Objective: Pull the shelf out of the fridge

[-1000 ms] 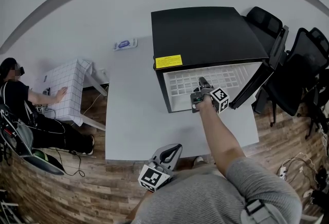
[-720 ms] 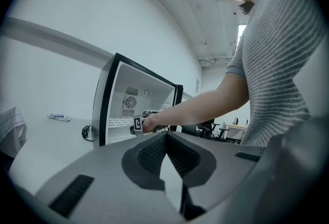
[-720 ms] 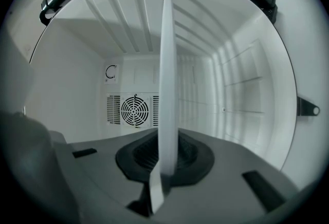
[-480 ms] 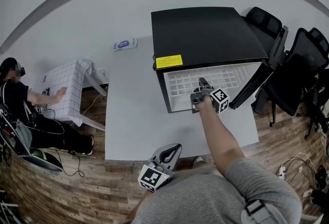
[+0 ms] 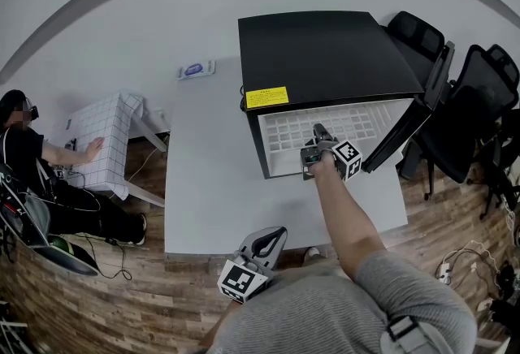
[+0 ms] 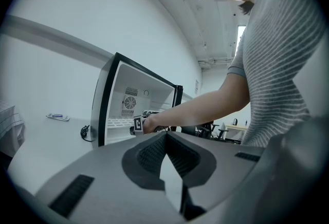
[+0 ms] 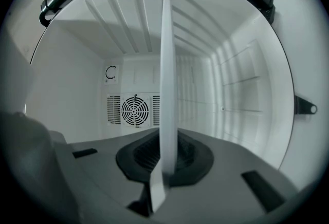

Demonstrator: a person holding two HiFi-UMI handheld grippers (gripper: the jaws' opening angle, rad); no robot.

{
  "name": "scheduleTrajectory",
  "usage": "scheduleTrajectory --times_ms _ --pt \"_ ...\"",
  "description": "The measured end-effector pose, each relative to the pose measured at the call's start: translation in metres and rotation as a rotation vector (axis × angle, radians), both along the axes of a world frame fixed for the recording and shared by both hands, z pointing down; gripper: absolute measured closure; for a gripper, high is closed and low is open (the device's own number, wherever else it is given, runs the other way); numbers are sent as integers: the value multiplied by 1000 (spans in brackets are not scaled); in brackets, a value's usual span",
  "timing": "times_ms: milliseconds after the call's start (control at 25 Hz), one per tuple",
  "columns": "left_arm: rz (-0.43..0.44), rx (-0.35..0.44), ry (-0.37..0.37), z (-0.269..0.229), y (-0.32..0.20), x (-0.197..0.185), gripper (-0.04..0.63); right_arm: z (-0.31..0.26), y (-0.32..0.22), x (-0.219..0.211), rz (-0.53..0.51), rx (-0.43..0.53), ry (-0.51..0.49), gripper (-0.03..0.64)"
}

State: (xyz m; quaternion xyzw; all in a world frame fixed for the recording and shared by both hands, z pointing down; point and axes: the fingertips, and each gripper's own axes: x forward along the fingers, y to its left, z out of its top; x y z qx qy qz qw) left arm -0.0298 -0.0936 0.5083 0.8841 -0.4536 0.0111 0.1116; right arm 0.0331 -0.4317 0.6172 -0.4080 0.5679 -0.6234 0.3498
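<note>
We hold as before, right gripper (image 5: 322, 133) just tightening onto the shelf (image 5: 284, 133) in the fridge (image 5: 325, 52), left gripper (image 5: 278, 235) clenched on nothing.

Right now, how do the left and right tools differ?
Grip: the right tool is clamped on the white shelf edge, its jaws having just closed a little further. The left tool is shut on nothing.
Place: the right tool reaches into the open fridge. The left tool hangs back by the person's torso, near the table edge.
Shared: each carries a marker cube.
</note>
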Motion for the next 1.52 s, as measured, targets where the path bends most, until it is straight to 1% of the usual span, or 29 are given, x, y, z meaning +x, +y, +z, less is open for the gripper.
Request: scheduleTrajectory --times_ms 880,1520 --pt "12 7 5 0 0 2 584 1 16 6 22 -1 -12 588" --pt "48 17 2 -2 5 8 584 -1 40 13 30 1 -16 589"
